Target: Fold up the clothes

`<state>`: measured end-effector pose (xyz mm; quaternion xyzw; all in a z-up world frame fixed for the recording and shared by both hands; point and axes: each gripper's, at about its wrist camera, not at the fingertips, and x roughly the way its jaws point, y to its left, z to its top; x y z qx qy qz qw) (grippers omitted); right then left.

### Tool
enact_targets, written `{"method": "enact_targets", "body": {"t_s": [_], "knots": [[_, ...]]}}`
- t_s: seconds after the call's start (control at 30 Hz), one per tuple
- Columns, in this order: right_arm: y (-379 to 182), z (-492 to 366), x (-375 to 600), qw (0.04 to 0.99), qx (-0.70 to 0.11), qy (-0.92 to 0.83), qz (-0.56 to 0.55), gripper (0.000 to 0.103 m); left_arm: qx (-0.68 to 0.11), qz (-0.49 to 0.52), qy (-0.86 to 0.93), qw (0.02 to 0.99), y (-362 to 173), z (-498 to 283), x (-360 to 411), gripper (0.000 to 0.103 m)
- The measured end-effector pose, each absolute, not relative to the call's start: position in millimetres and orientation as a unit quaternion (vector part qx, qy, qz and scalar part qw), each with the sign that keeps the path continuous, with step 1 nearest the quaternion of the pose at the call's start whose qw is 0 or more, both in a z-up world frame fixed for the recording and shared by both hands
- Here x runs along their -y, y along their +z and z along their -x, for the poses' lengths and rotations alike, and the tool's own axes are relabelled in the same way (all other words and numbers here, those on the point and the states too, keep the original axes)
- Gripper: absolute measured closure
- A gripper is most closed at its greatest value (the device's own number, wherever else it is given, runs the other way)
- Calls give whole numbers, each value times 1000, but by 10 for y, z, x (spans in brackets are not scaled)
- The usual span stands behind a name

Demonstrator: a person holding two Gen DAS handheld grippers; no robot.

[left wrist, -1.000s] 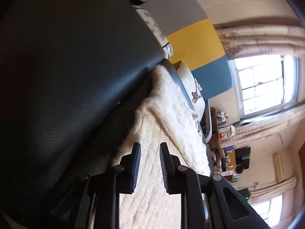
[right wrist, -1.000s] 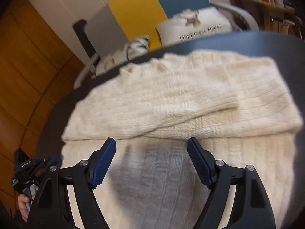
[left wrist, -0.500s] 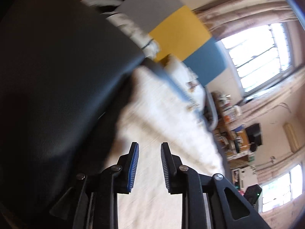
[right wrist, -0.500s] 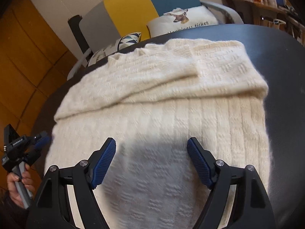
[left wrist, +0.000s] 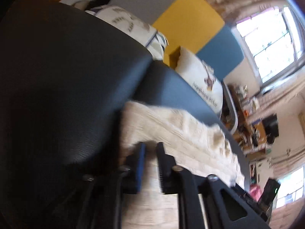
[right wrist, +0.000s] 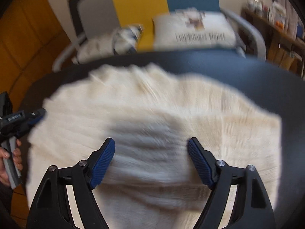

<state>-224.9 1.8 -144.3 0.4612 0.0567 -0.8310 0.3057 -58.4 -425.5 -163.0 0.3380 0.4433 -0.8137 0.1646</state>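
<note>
A cream knit sweater lies folded on a dark round table; both views are blurred by motion. In the left wrist view my left gripper sits at the sweater's left edge. Its jaws are closing, with a bunched bit of knit pinched between the pads. The right wrist view shows that gripper at the sweater's left border, held by a hand. My right gripper hovers over the sweater's near middle; its jaws are opening, wide apart, with nothing gripped between them.
Behind the table stands a chair with grey, yellow and blue panels, holding two printed cushions. A cluttered wooden shelf stands at the right. Bright windows show in the left wrist view.
My left gripper's jaws have narrowed onto the sweater's edge and it has slid along the table. The right gripper has shifted over the sweater, jaws still wide.
</note>
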Motion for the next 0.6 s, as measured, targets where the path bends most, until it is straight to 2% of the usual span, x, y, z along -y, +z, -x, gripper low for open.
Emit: {"method": "enact_targets", "body": {"t_s": [0.07, 0.1, 0.27, 0.37, 0.57, 0.6], "knots": [[-1480, 2169, 6, 313, -83, -836, -443, 15, -452, -326, -816, 156, -1594, 512, 4255, 83], [-1464, 2132, 32, 314, -99, -837, -437, 15, -450, -321, -819, 152, -1540, 518, 4255, 80], [-1167, 2239, 135, 360, -81, -833, -413, 15, -371, -327, -861, 118, -1226, 851, 4162, 80], [-1061, 2478, 253, 416, -35, -800, -432, 15, -352, -359, -861, 71, -1206, 1249, 4079, 80], [-1252, 2981, 358, 417, 12, -773, -478, 15, -317, -401, -857, 59, -1384, 1718, 3998, 79], [-1334, 3059, 356, 404, 13, -772, -491, 15, -315, -405, -855, 69, -1444, 1736, 4007, 85]]}}
